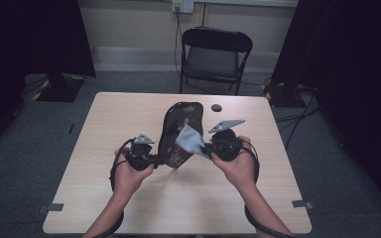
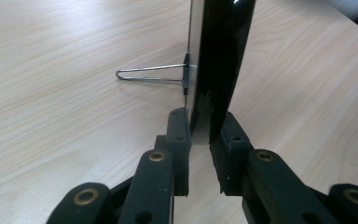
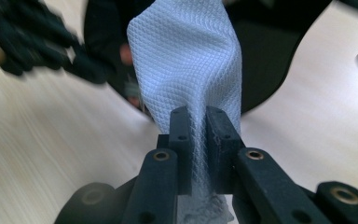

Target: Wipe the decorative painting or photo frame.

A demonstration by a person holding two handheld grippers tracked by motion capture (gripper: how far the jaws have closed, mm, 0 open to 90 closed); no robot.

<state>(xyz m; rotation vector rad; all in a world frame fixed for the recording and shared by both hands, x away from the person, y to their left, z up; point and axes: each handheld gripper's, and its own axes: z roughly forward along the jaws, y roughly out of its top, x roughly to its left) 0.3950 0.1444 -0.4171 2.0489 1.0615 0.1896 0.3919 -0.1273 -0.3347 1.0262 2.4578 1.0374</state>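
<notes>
A glossy black frame (image 1: 181,124) stands upright near the middle of the wooden table (image 1: 129,198), propped by a wire stand (image 2: 151,74) at its back. My left gripper (image 1: 162,159) is shut on the frame's lower edge (image 2: 219,60), one jaw on each face (image 2: 201,135). My right gripper (image 1: 206,148) is shut on a pale blue-grey waffle-textured cloth (image 1: 188,140). The cloth (image 3: 189,60) rises from the jaws (image 3: 198,126) and lies against the dark front of the frame (image 3: 261,60). The left gripper (image 3: 32,42) shows blurred at the upper left of the right gripper view.
A small black round object (image 1: 217,107) lies on the table behind the frame. A black folding chair (image 1: 216,54) stands beyond the far edge. Dark curtains hang at both sides, and cables run on the floor at the right.
</notes>
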